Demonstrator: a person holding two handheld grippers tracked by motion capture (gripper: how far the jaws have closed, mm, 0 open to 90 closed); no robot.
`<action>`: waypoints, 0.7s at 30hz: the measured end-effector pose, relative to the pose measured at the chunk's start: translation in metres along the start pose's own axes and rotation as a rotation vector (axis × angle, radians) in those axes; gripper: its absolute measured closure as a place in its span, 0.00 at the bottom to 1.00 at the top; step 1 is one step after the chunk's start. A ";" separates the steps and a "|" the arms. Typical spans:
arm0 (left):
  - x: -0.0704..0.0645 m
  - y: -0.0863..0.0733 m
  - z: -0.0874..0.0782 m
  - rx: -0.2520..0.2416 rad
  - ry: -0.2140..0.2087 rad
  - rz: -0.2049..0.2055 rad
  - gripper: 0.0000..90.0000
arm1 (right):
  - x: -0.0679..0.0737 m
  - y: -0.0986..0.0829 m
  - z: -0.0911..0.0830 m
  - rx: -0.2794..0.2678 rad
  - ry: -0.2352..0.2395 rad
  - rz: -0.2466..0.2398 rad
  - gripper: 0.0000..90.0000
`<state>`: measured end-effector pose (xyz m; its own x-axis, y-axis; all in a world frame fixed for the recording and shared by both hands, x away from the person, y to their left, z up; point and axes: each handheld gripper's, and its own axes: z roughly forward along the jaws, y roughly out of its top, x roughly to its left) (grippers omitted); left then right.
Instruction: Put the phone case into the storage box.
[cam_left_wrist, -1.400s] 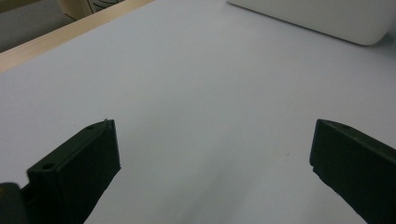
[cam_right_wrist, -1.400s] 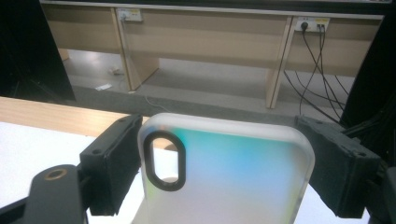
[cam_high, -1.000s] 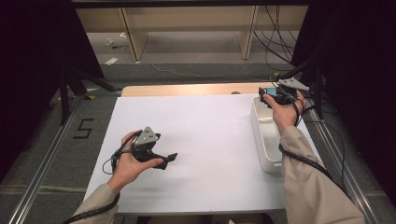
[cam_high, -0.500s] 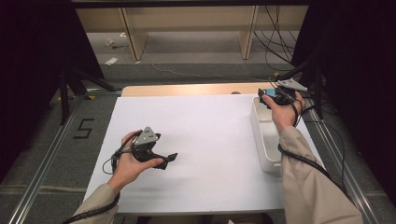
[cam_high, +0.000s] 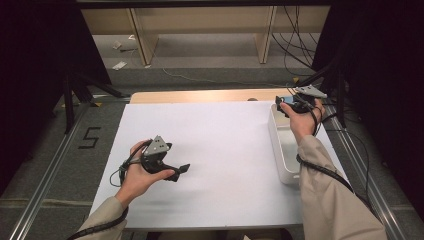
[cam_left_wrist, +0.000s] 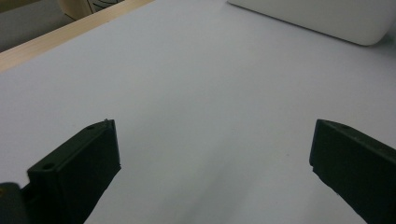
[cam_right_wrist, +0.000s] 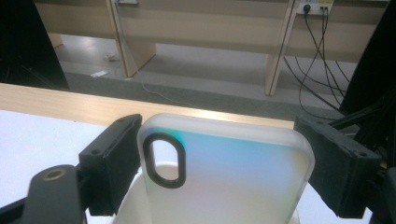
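Fingers (cam_right_wrist: 109, 163) of the right gripper (cam_right_wrist: 219, 158) clamp a frosted phone case (cam_right_wrist: 229, 177) above the white bin's (cam_high: 280, 150) far end, so lower squarely inside before letting go; left gripper (cam_left_wrist: 210, 158) rests open over the tabletop (cam_high: 225, 135).

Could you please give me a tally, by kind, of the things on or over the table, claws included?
Claws: 2, the left claw open over the white table cover, the right claw clamped on the case.
Phone cases: 1, the frosted iridescent phone case.
White bins: 1, the white bin at the table's right edge.
Total: 4.
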<state>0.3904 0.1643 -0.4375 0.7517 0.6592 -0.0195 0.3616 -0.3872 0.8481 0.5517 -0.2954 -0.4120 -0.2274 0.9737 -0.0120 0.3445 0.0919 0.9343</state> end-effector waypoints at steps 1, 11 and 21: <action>0.000 0.000 0.000 0.000 0.000 0.000 0.01 | 0.000 0.000 0.000 0.001 0.000 -0.001 0.21; 0.000 0.000 0.000 0.000 -0.001 0.000 0.01 | -0.001 0.000 0.004 0.001 0.002 0.001 0.20; 0.000 0.000 0.000 0.002 0.000 0.001 0.01 | -0.004 -0.003 0.010 0.030 0.009 0.018 0.11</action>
<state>0.3903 0.1642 -0.4373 0.7524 0.6584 -0.0187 0.3616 -0.3892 0.8472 0.5611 -0.2976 -0.4180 -0.2289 0.9734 0.0080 0.3760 0.0808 0.9231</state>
